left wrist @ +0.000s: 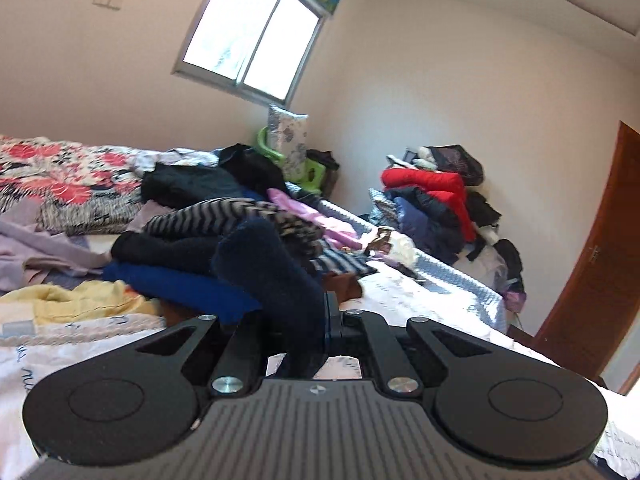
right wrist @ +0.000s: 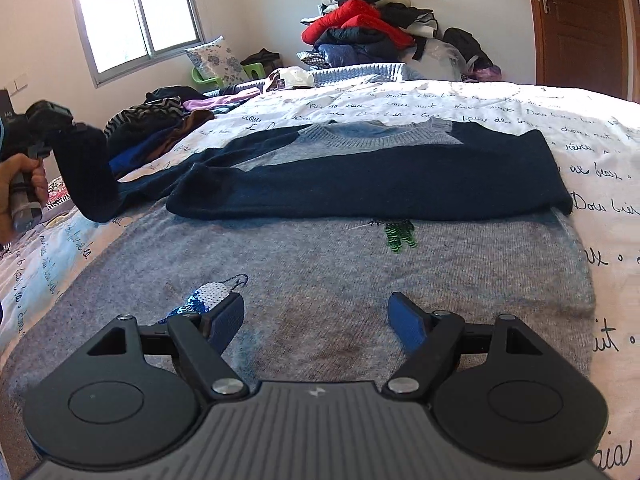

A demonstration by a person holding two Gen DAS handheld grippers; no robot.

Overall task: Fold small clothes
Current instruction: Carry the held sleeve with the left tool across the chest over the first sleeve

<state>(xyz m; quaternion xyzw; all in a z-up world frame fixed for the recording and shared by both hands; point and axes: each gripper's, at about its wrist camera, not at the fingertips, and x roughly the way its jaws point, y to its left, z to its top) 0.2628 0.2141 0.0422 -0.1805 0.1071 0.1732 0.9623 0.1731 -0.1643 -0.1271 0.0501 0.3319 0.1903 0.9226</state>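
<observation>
Our left gripper [left wrist: 320, 320] is squeezed on the dark navy sleeve [right wrist: 86, 172] at nine o'clock. Our right gripper [right wrist: 318, 316] is apart over the grey knit sweater [right wrist: 320, 264]. We should lay the sleeve across slowly and flat.

Sunlit window [left wrist: 250, 36] up on the wall, a brown wooden door [right wrist: 580, 20] at the room's edge. A red padded jacket [right wrist: 352, 20] tops the corner heap, and a floral pillow [left wrist: 288, 142] stands beside a green plastic stool [left wrist: 310, 172].
</observation>
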